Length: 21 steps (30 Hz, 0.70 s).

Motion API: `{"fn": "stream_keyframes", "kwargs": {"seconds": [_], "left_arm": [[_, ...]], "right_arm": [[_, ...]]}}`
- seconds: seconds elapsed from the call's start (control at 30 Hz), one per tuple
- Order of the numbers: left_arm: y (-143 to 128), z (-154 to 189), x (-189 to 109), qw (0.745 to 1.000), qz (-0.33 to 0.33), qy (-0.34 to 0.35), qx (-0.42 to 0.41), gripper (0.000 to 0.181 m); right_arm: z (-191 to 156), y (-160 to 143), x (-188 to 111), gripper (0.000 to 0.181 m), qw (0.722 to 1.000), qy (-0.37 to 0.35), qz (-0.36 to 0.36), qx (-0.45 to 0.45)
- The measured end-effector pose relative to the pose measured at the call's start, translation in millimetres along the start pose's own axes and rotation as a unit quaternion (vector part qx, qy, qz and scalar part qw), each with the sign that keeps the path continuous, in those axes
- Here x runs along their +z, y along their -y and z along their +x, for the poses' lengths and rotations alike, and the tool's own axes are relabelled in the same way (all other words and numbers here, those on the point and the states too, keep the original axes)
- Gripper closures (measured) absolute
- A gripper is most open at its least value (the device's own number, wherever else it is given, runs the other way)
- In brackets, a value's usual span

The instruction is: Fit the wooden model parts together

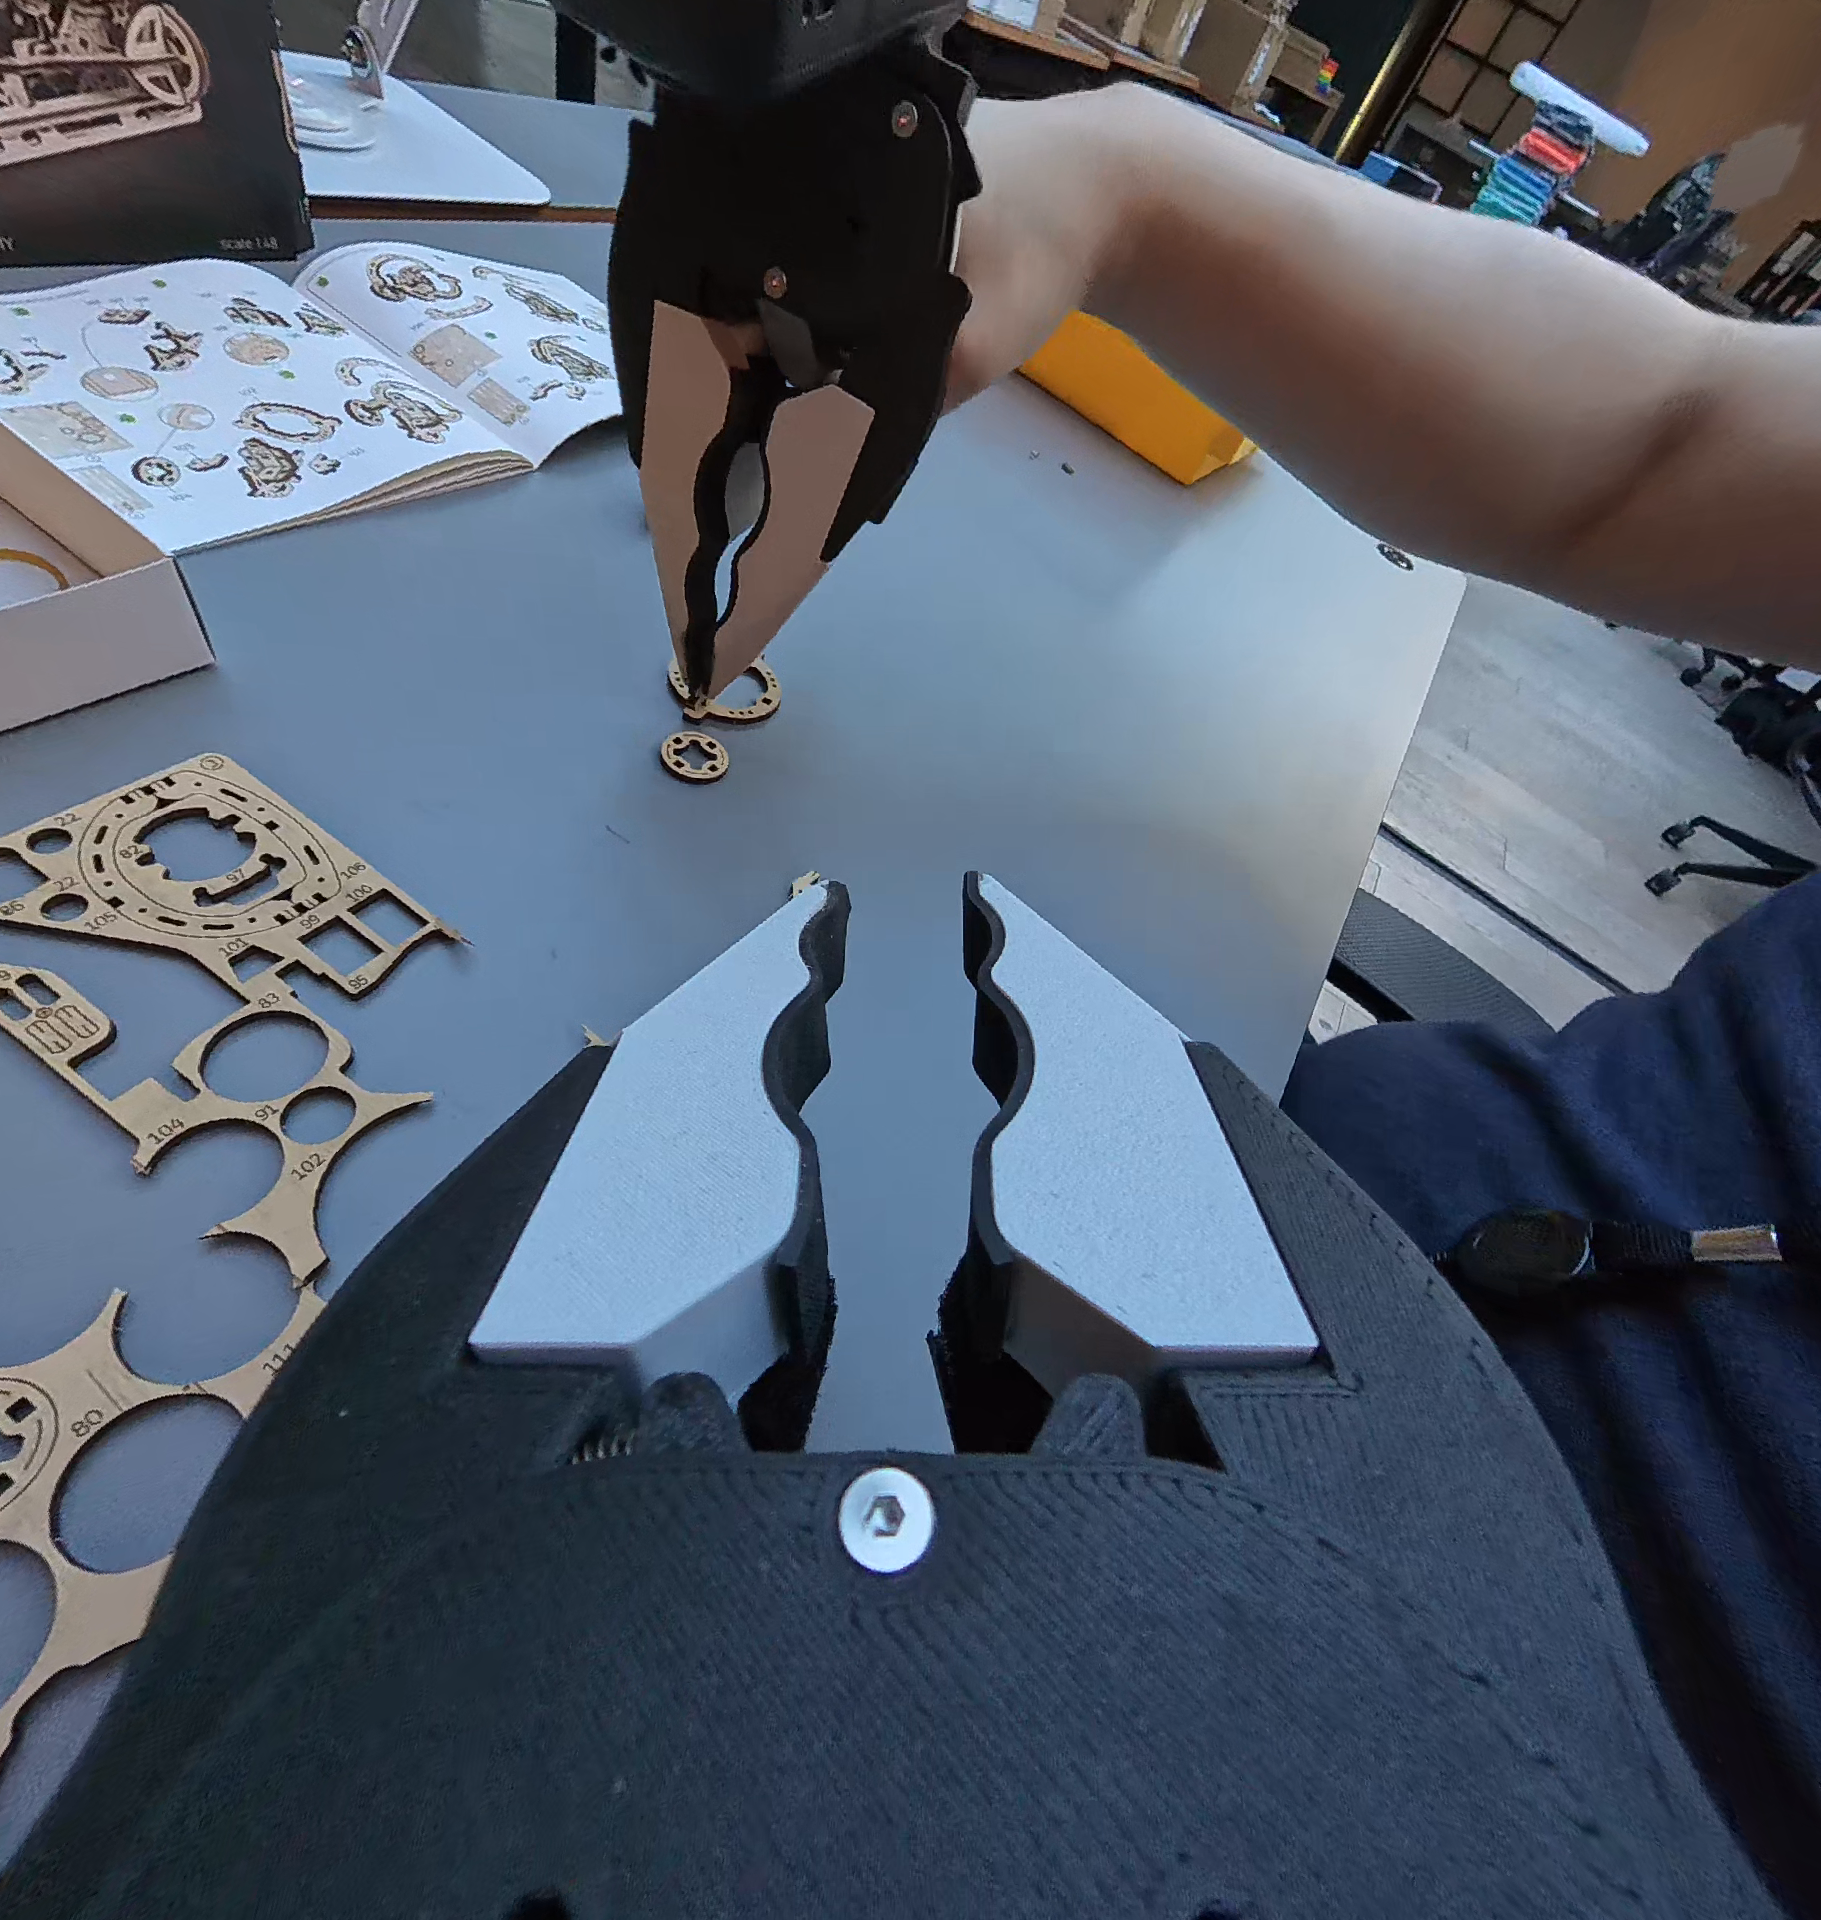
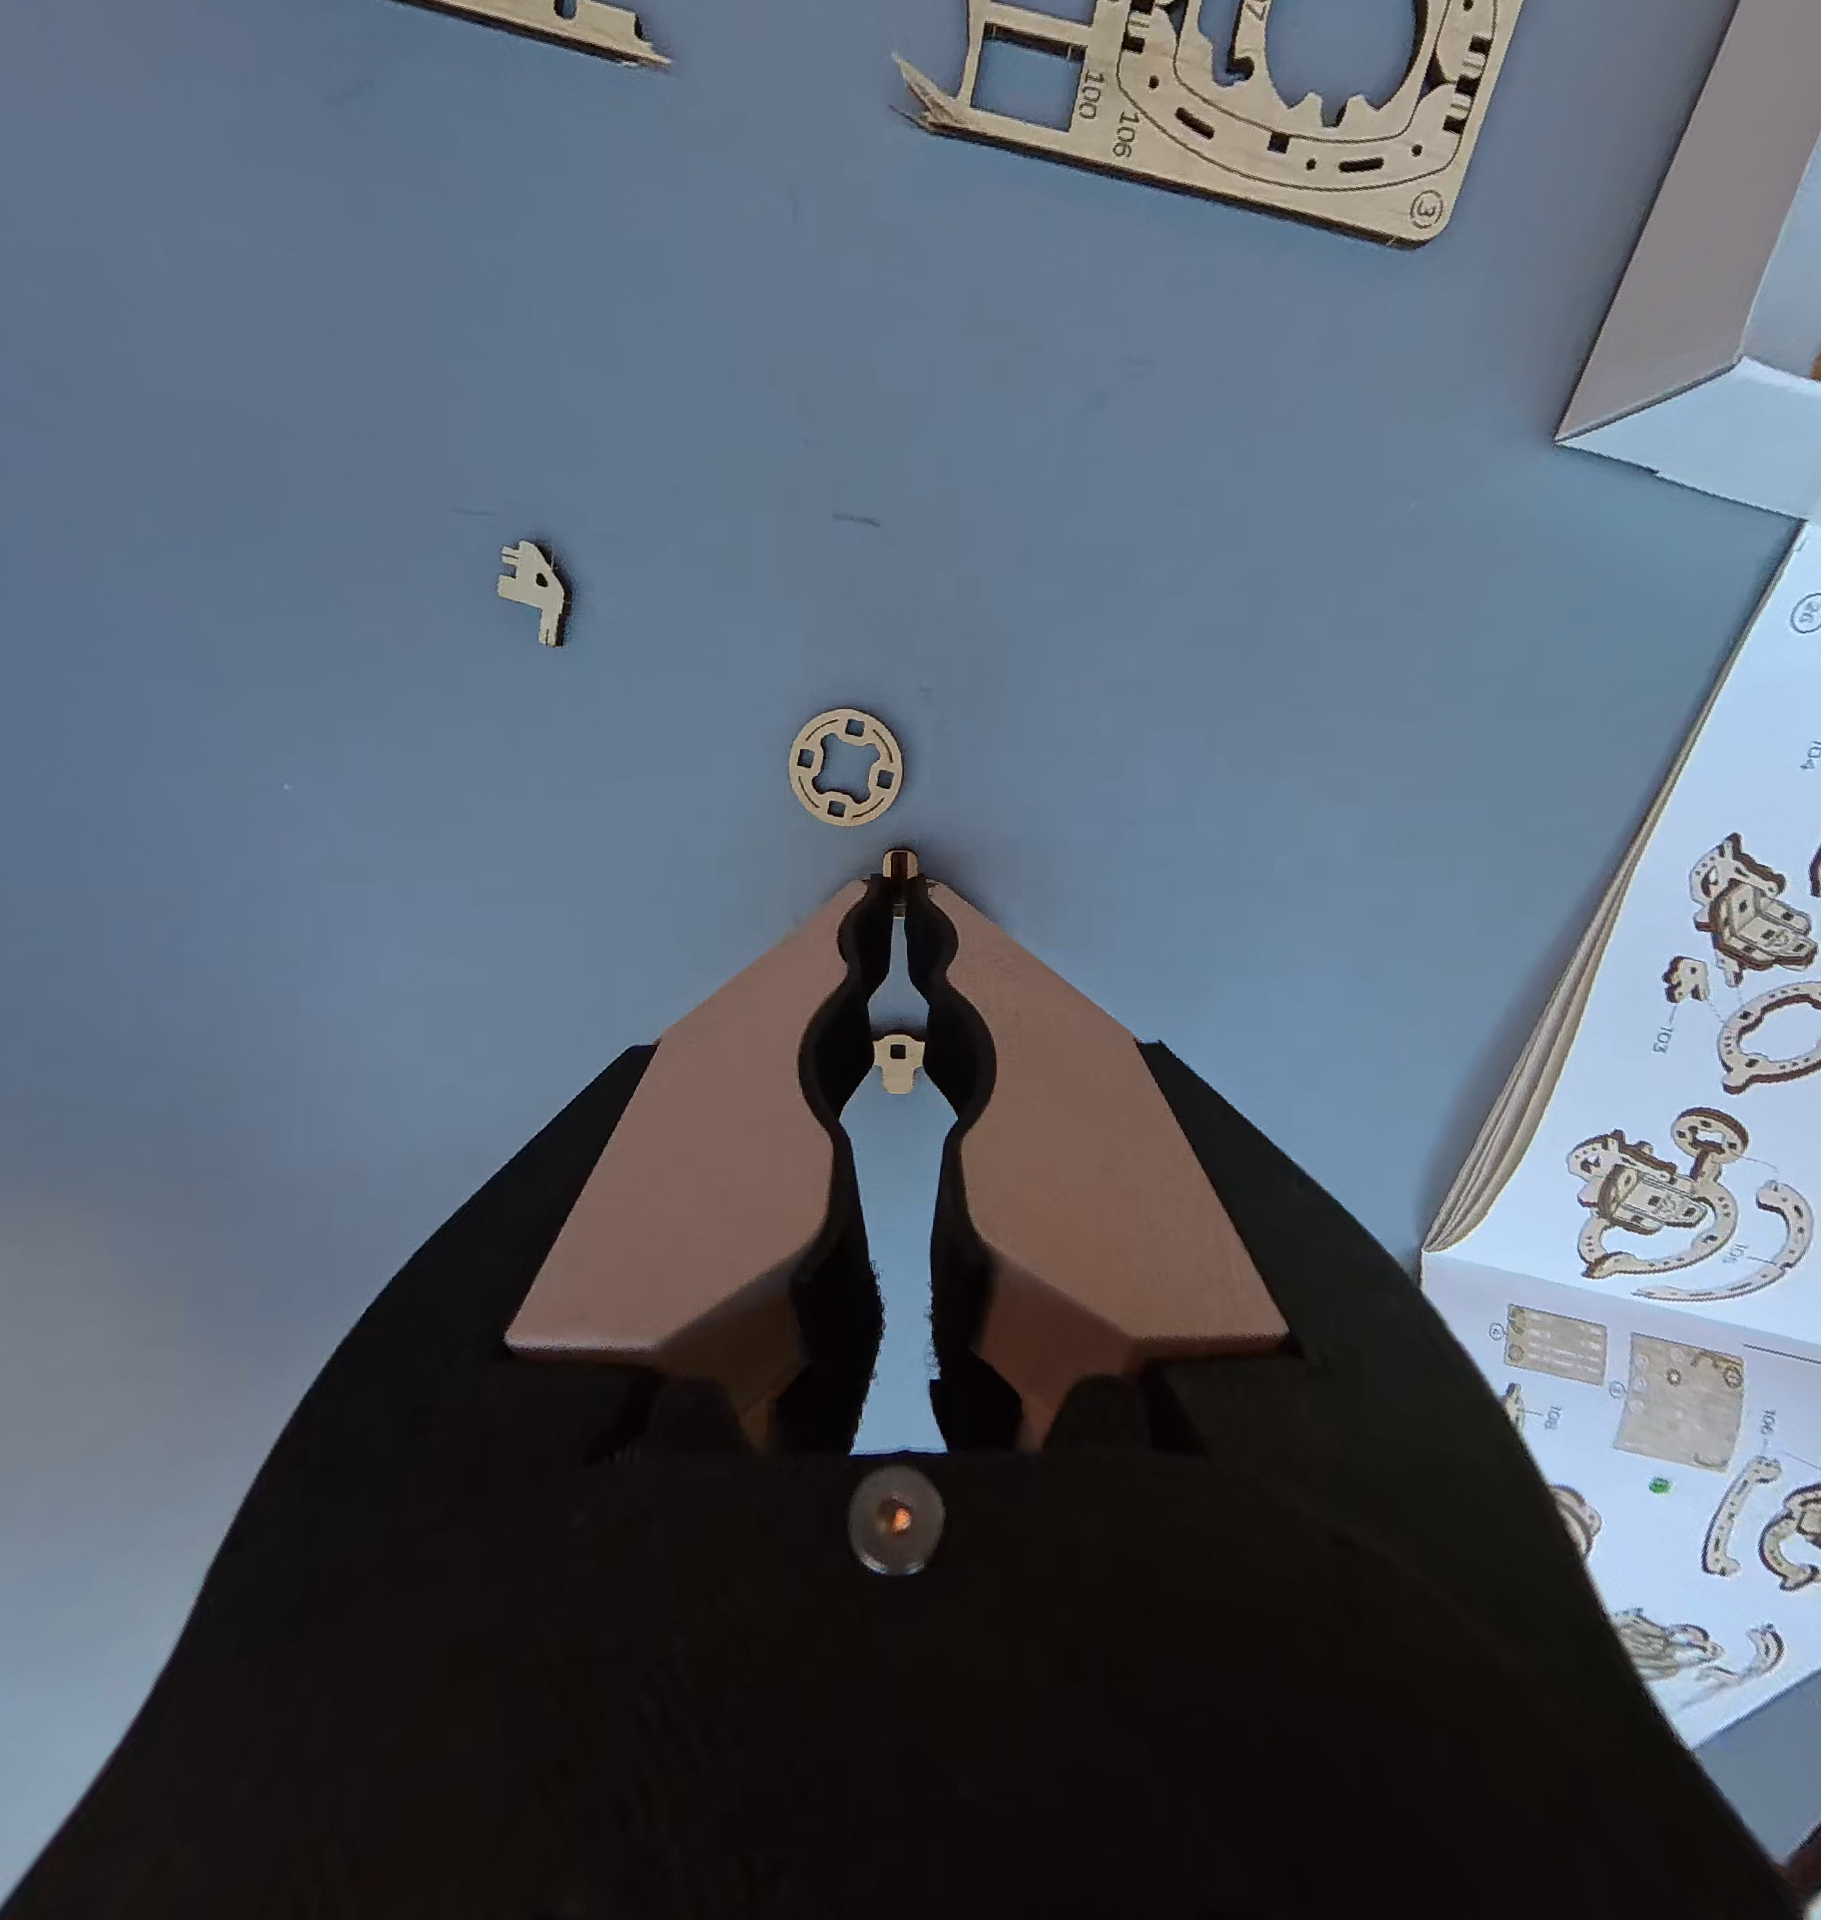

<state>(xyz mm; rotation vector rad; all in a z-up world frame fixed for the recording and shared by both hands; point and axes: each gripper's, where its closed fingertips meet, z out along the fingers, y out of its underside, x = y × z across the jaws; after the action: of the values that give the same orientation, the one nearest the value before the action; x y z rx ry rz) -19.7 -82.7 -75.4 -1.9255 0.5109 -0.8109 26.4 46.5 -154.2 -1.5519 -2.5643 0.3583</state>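
1. Two handheld grippers work above a grey table [image 1: 1093, 727], each held by a person.
2. Right gripper [image 1: 700, 681] points steeply down, its brown fingers pressed together on a small wooden piece [image 2: 899, 864] at the very tips; only a sliver of the piece shows.
3. In the left wrist view, those tips meet a horseshoe-shaped wooden ring [image 1: 745, 694] lying flat on the table; whether the pinched piece is part of the ring or a peg going into it cannot be told.
4. A second small wooden tab [image 2: 898, 1062] shows through the gap between the right fingers, lower down.
5. A round wooden disc [image 2: 846, 767] with a notched centre hole lies just beyond the tips, apart from them.
6. Left gripper [image 1: 904, 904] hovers nearer the person, its grey fingers spread and holding nothing.
7. A tiny notched wooden part [image 2: 535, 592] lies alone, well to one side.
8. Punched-out wooden sheets [image 1: 199, 914], an open instruction booklet [image 1: 293, 395] and a white box [image 1: 75, 613] sit around the edge.
9. Likely step: seating the pinched piece into the ring. To do it well, keep the piece upright, line it with its slot, and press straight down gently; the free left gripper could steady the ring so that it does not slide.
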Motion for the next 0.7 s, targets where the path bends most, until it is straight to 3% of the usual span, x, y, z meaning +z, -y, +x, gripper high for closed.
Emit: {"fn": "stream_keyframes", "kwargs": {"seconds": [0.03,0.23,0.27,0.33,0.43,0.7], "left_arm": [[1,1,0,1.0,0.001,-0.002,-0.001,0.161],[-1,-1,0,1.0,0.001,-0.002,-0.003,0.161],[1,-2,0,1.0,0.003,-0.003,-0.004,0.16],[6,-5,1,1.0,0.005,0.0,0.0,0.161],[19,-15,9,0.999,-0.009,0.015,0.035,0.163],[29,-54,94,0.972,-0.156,0.023,0.175,0.16]], "right_arm": [[0,0,0,0.181,1.0,0.004,0.005,0.002],[0,-3,-3,0.18,0.999,-0.018,0.042,0.007],[3,-5,-6,0.173,0.998,-0.03,0.048,0.011],[4,-1,-20,0.168,0.993,-0.039,0.104,0.036],[1,-13,-29,0.179,0.983,-0.045,0.165,0.07],[3,-29,-6,0.178,0.97,-0.098,0.203,0.092]]}}
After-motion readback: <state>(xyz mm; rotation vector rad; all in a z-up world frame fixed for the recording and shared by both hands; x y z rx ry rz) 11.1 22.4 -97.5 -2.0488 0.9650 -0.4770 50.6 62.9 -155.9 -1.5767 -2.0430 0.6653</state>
